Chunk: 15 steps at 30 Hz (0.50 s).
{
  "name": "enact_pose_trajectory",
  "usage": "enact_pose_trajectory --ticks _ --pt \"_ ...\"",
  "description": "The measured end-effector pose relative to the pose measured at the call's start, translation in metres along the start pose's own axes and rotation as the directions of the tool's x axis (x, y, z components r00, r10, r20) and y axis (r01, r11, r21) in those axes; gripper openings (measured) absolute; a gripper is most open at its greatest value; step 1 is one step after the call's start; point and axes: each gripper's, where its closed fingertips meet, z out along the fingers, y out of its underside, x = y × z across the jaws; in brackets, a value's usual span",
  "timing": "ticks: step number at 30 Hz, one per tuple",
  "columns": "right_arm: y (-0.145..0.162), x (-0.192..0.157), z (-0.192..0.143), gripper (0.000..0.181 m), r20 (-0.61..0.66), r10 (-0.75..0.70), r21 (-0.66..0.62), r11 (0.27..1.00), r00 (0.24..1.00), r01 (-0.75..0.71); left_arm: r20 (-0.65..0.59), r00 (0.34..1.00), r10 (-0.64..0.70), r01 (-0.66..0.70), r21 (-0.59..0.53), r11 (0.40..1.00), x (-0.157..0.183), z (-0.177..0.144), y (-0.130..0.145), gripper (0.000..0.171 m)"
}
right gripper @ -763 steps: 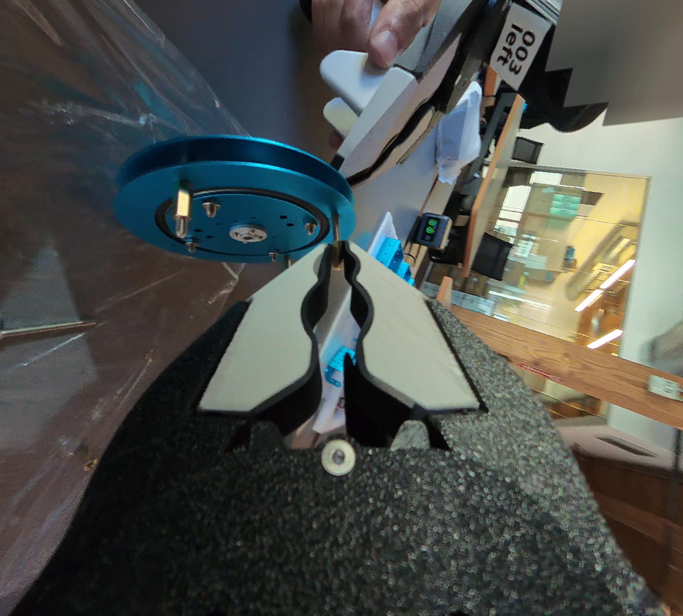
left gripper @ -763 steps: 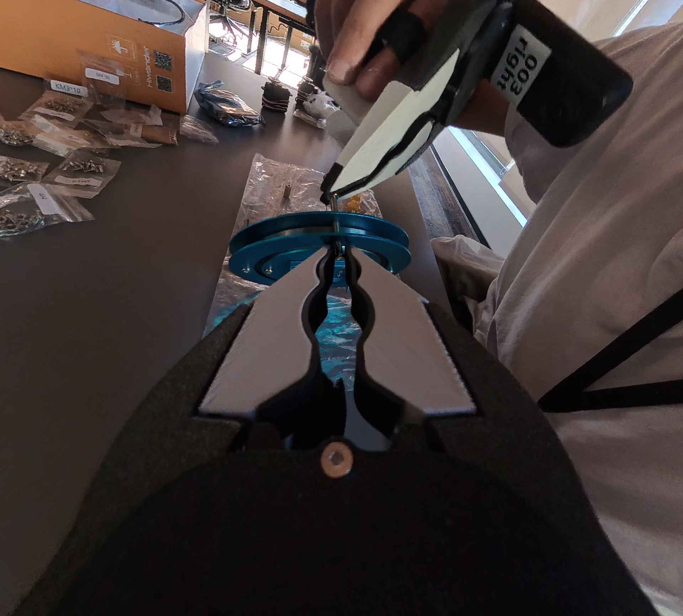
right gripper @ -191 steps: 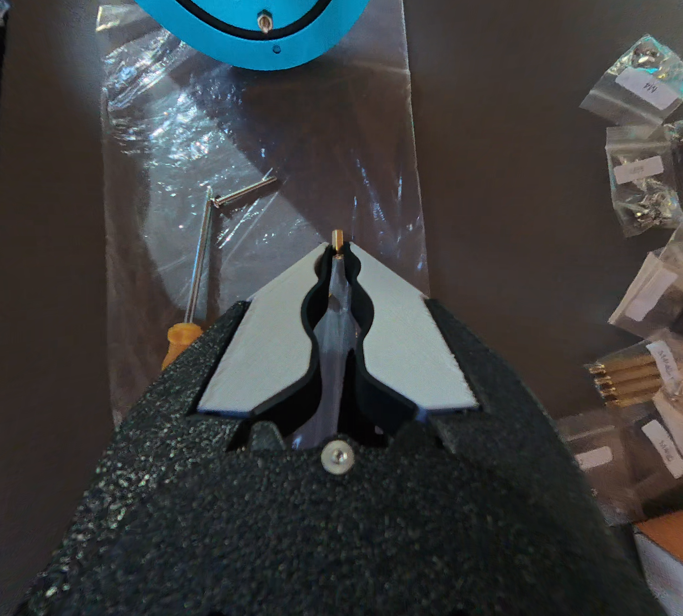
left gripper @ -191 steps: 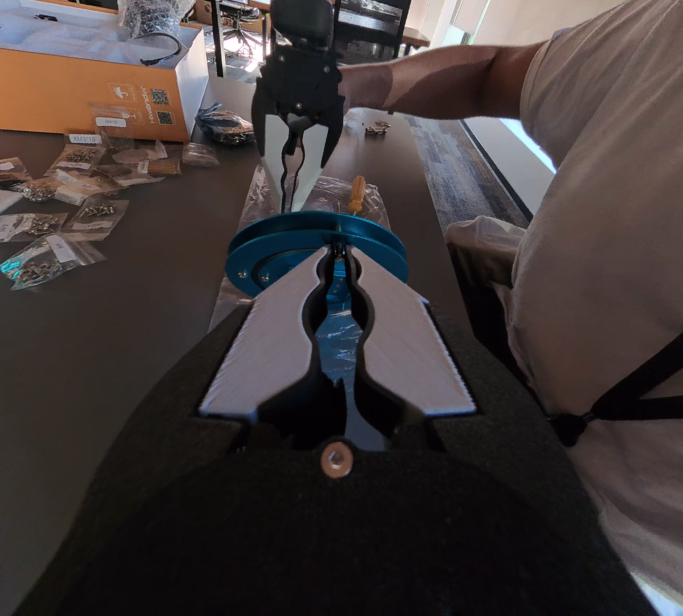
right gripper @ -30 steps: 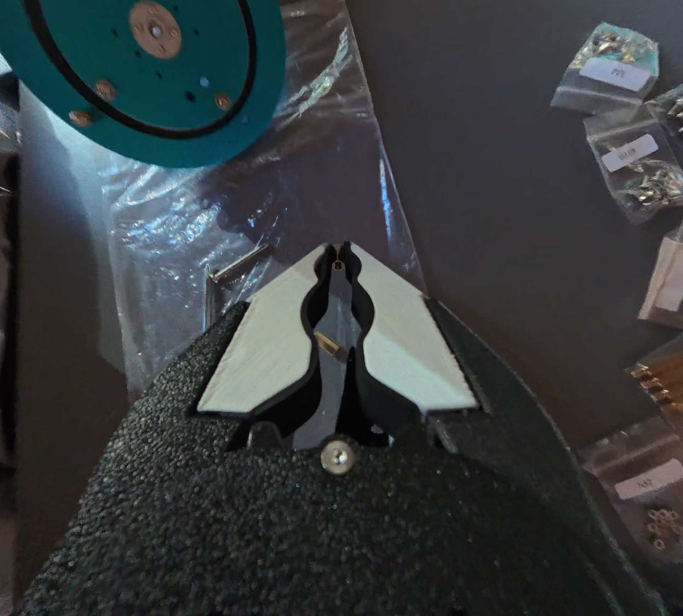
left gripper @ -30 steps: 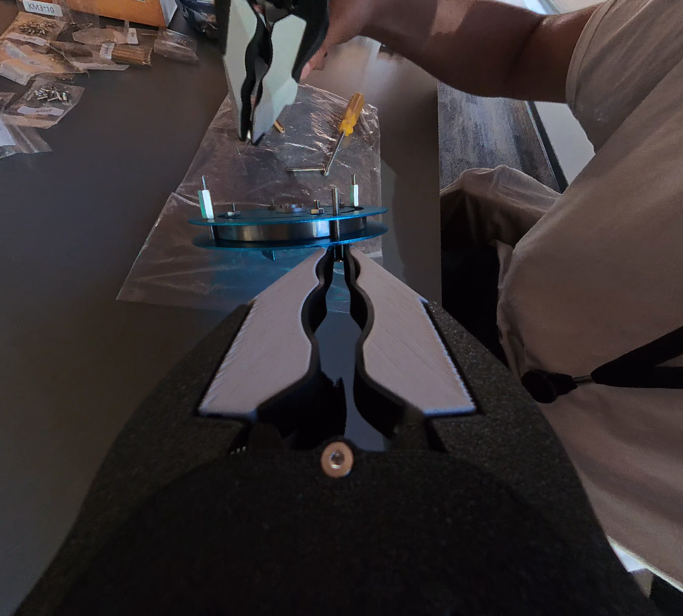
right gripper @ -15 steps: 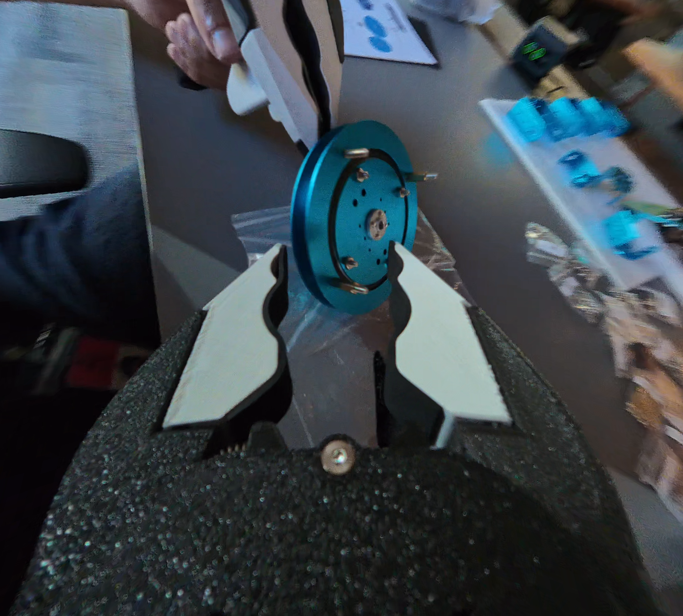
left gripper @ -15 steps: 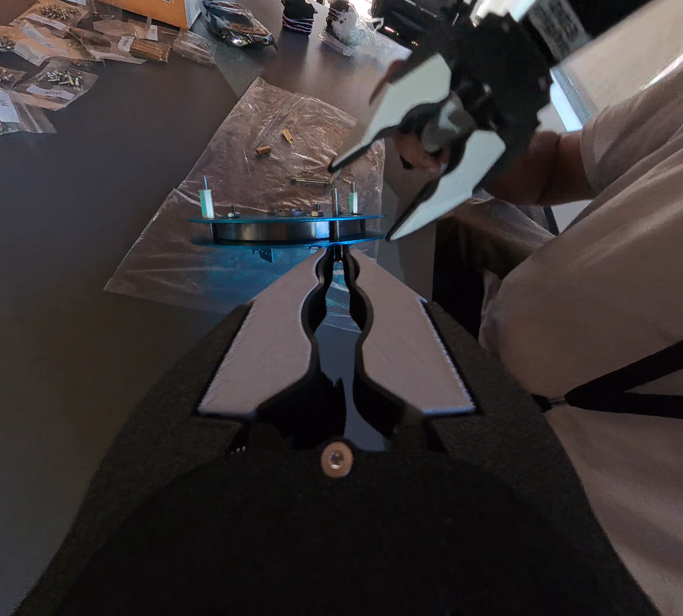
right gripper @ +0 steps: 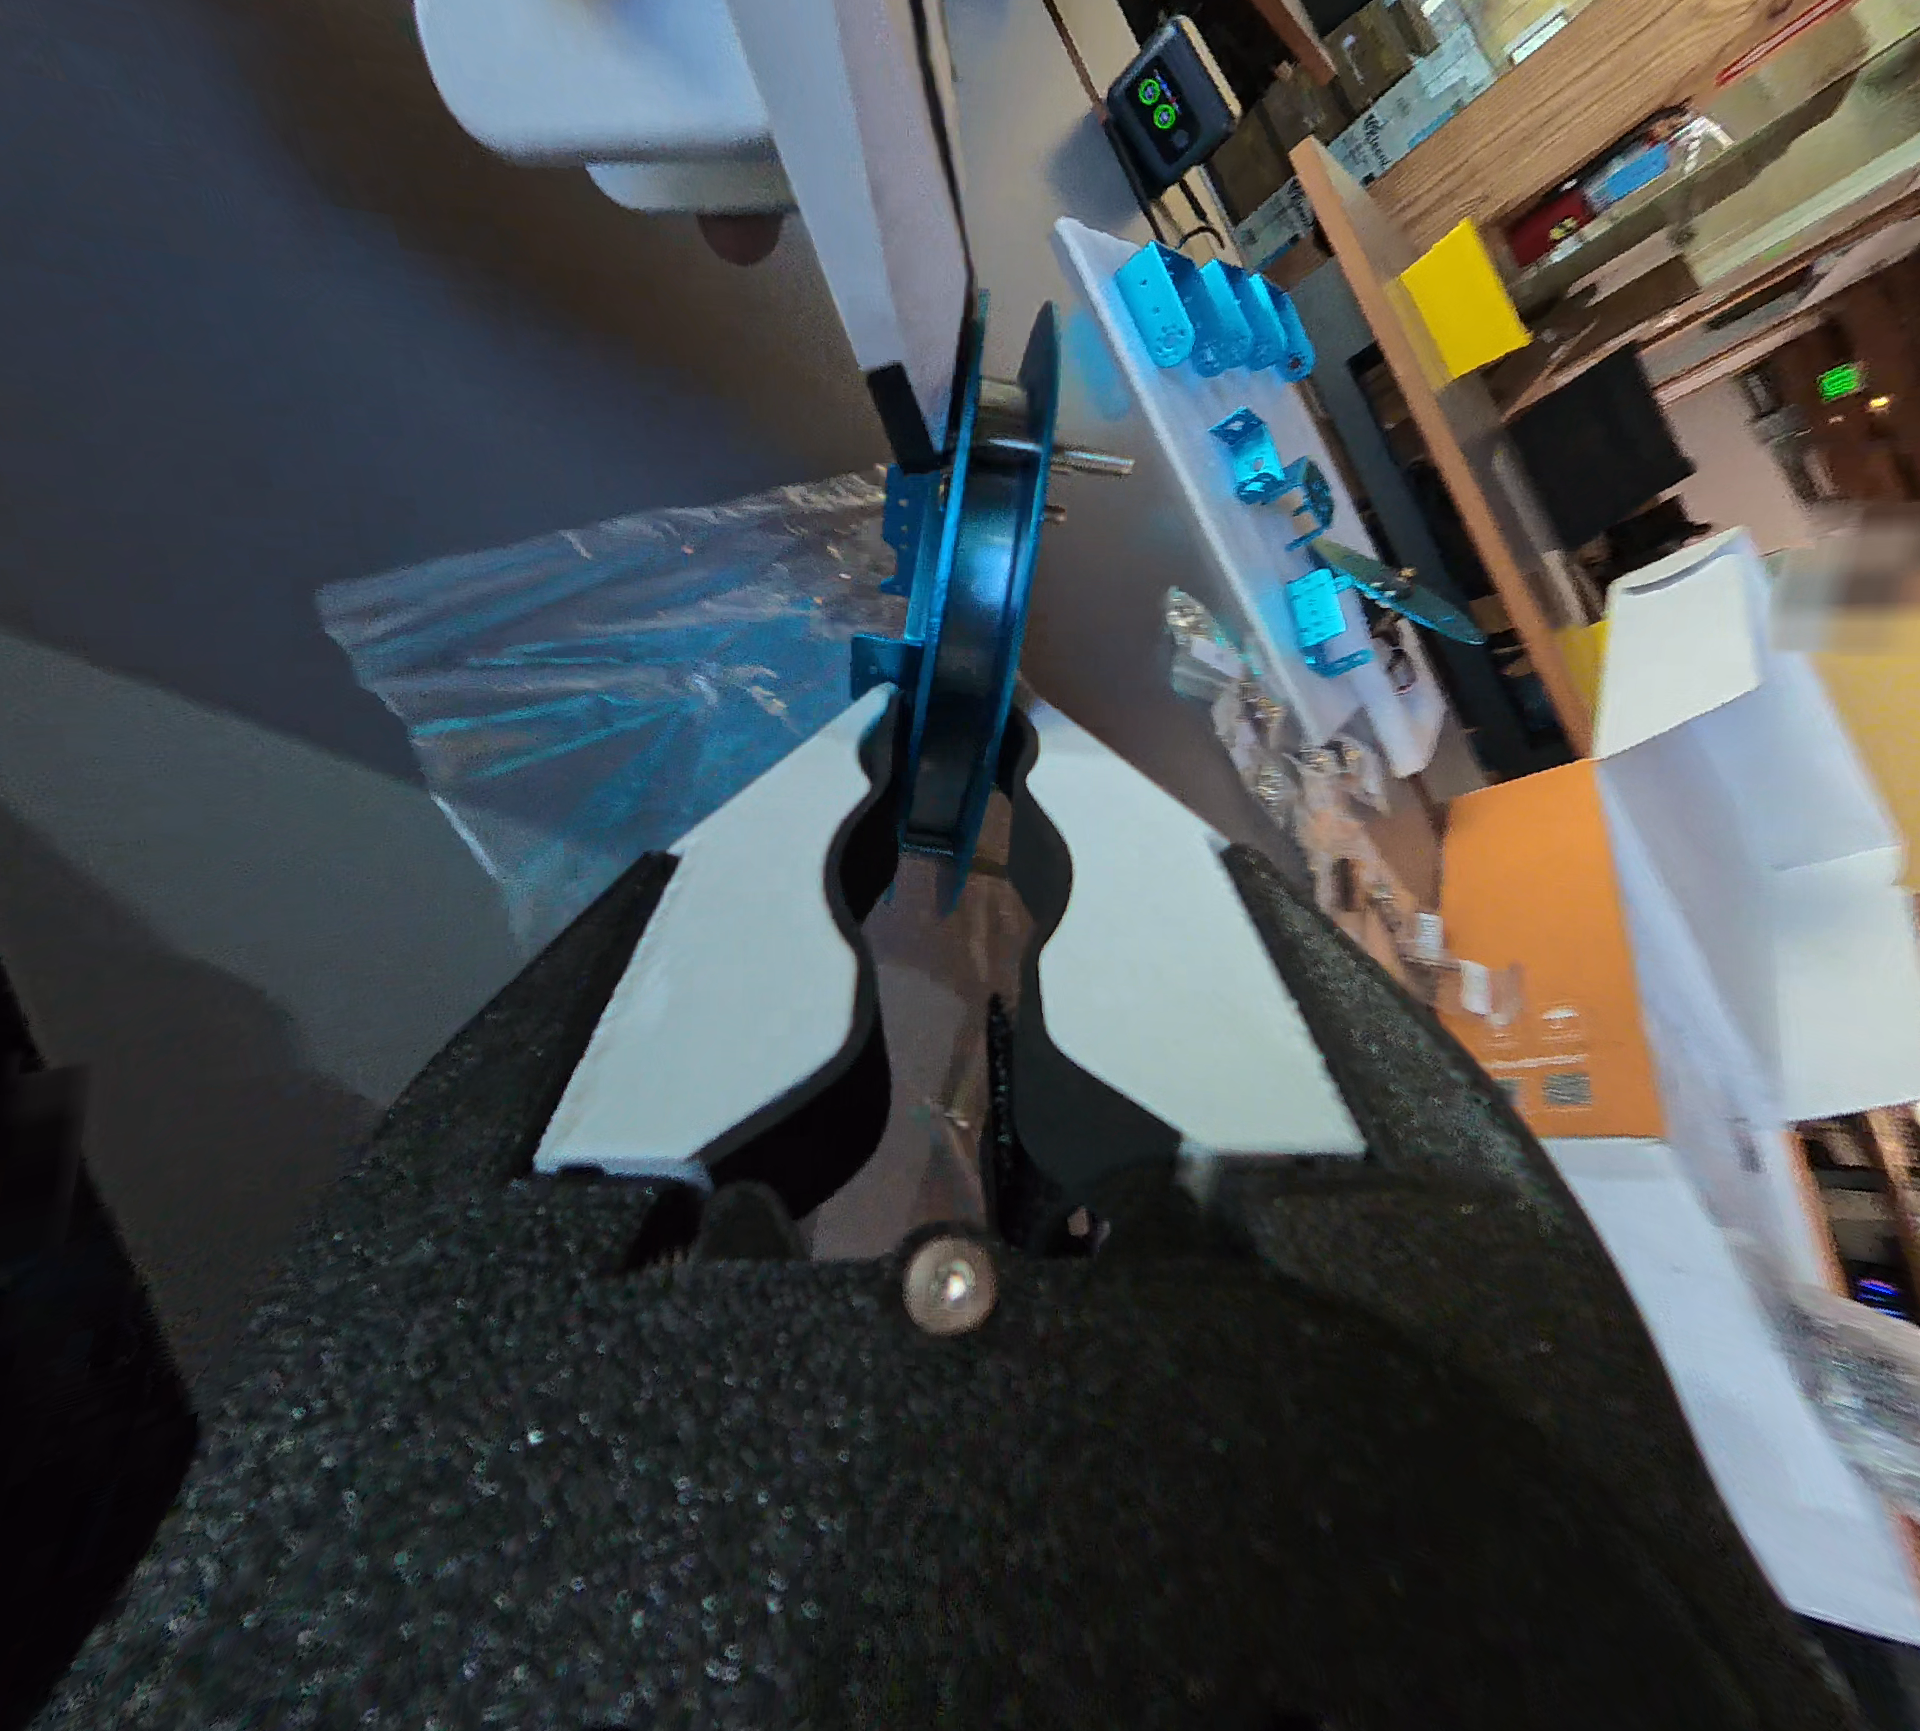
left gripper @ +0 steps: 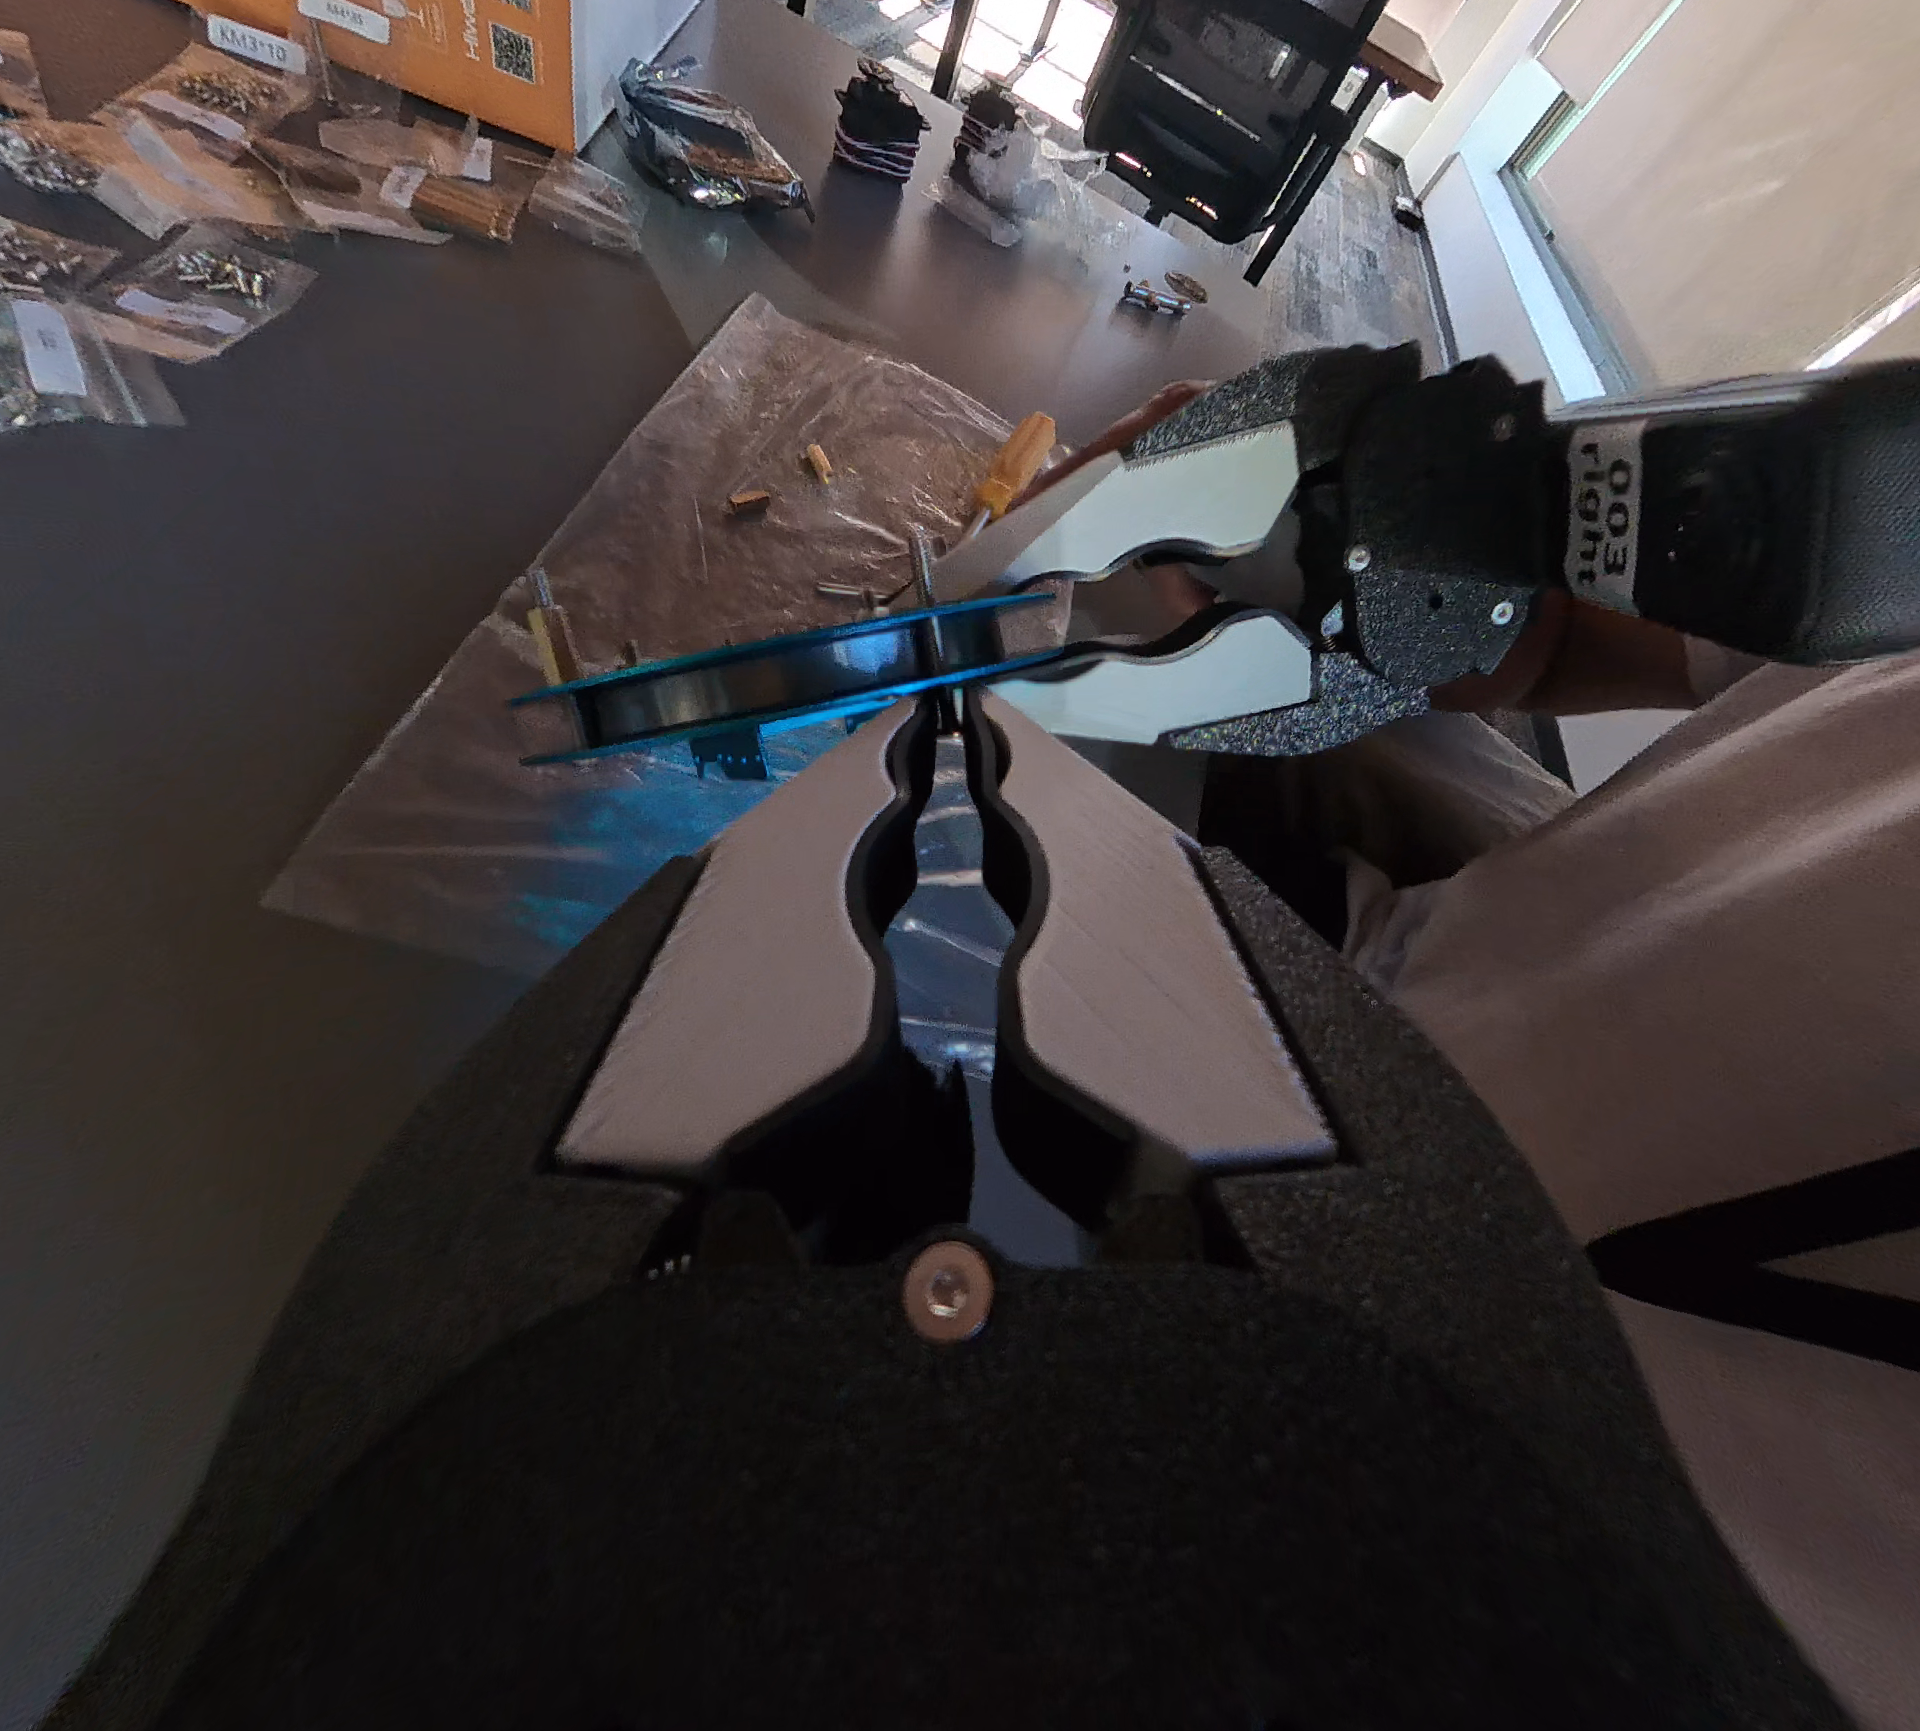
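left claw [left gripper: 943, 713]: clenched on blue disc assembly [left gripper: 769, 682] rim | right claw [right gripper: 951, 702]: part-open, gripping the opposite rim

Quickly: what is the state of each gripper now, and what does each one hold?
Left gripper: shut on a post at the blue disc assembly's rim.
Right gripper: jaws apart around the disc's edge; grip cannot be told.

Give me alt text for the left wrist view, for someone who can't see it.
The left gripper pinches a post at the rim of a round blue metal double-disc assembly held above a clear plastic bag. The right gripper straddles the disc's edge from the right, one finger above, one below. A yellow-handled screwdriver lies on the bag.
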Motion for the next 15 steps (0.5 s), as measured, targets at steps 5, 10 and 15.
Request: enact_pose_trajectory --ticks 5,10,15 --pt "0.005 0.032 -0.002 0.013 -0.047 -0.115 -0.041 0.993 0.992 0.114 -0.003 1.000 0.015 -0.015 0.039 0.999 -0.005 0.011 -0.015 0.003" --pt "0.000 0.054 -0.008 0.013 -0.085 -0.159 -0.046 0.987 0.984 0.155 -0.013 1.000 0.020 -0.019 0.092 0.996 -0.003 0.013 -0.036 0.002" --pt "0.013 0.062 -0.002 0.013 -0.118 -0.264 -0.075 0.964 0.957 0.257 0.022 1.000 0.003 -0.005 0.065 0.998 -0.012 0.026 -0.033 0.003"
